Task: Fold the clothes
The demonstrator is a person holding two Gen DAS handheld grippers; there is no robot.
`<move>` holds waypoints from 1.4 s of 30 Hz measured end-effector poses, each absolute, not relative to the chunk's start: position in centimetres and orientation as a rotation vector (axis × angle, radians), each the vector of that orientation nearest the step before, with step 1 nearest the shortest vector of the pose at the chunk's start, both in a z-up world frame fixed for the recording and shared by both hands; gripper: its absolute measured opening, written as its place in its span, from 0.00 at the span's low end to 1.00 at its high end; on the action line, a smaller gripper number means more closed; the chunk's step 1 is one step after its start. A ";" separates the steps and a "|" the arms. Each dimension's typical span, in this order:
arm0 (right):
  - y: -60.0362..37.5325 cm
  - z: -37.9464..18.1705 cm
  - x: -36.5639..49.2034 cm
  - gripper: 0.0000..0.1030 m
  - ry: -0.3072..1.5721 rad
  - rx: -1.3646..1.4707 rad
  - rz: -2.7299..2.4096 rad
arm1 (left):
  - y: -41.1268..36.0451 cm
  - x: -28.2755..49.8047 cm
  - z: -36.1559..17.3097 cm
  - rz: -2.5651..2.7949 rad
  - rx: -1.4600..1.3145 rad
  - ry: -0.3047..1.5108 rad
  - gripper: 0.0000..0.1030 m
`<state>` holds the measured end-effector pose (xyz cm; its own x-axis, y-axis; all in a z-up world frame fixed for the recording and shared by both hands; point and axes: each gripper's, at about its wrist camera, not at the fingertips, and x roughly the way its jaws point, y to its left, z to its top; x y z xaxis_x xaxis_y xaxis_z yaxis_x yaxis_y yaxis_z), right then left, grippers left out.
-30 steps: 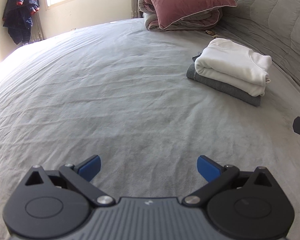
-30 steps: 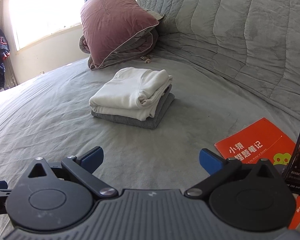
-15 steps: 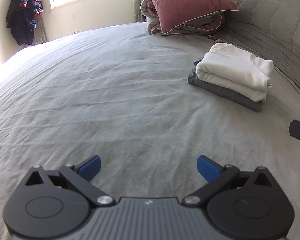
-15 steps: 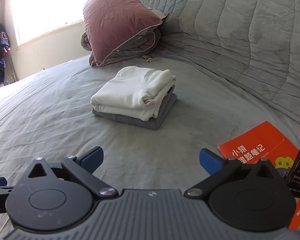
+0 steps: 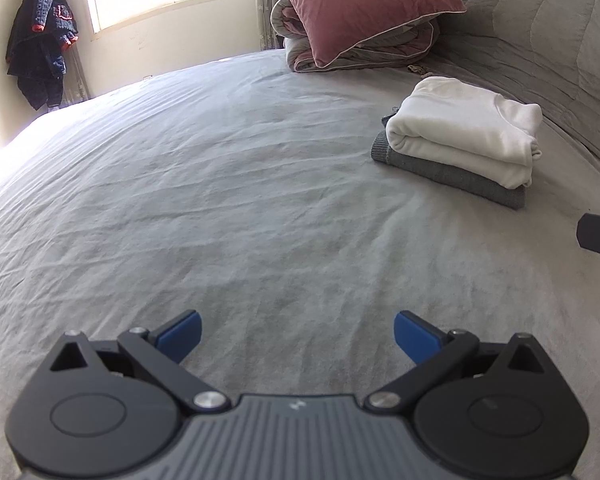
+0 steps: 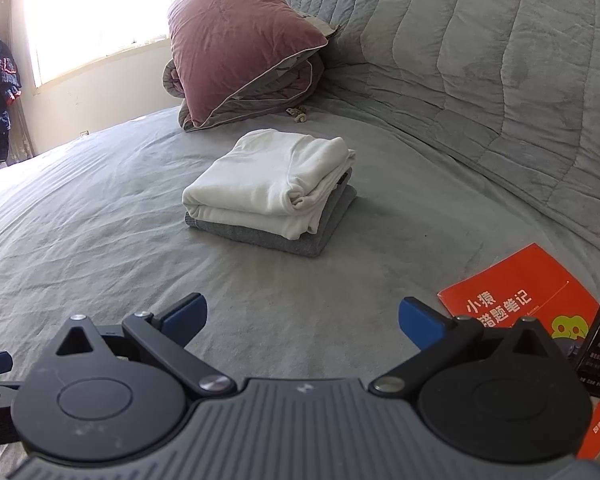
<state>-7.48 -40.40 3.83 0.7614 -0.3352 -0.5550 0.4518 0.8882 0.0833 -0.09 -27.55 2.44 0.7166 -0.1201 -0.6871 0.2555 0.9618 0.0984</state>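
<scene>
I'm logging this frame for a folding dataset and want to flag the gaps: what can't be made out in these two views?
- Grey garment: mostly covered by the white garment; its type is unclear in either view.
- Orange book: partly hidden by the right gripper and a dark object at the right edge.
- Small item by the pillow: too small to identify.
- No unfolded clothes are visible.

Left hand-held gripper [image 5: 297, 333] spread wide, holding nothing; right hand-held gripper [image 6: 302, 317] likewise, level
</scene>
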 end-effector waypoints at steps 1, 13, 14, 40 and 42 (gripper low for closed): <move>-40.4 3.9 -7.5 1.00 0.559 0.221 -0.432 | -27.7 -0.1 2.4 -0.212 0.195 0.744 0.99; -41.7 4.9 -7.5 1.00 0.522 0.238 -0.481 | -30.5 -0.1 3.2 -0.271 0.245 0.714 0.99; -41.9 4.9 -7.5 1.00 0.518 0.242 -0.488 | -30.7 0.0 3.3 -0.276 0.245 0.711 0.99; -43.2 5.1 -7.5 1.00 0.516 0.284 -0.525 | -33.2 0.7 3.6 -0.342 0.259 0.733 0.99; -43.1 5.1 -7.4 1.00 0.517 0.282 -0.523 | -33.2 0.7 3.6 -0.344 0.260 0.734 0.99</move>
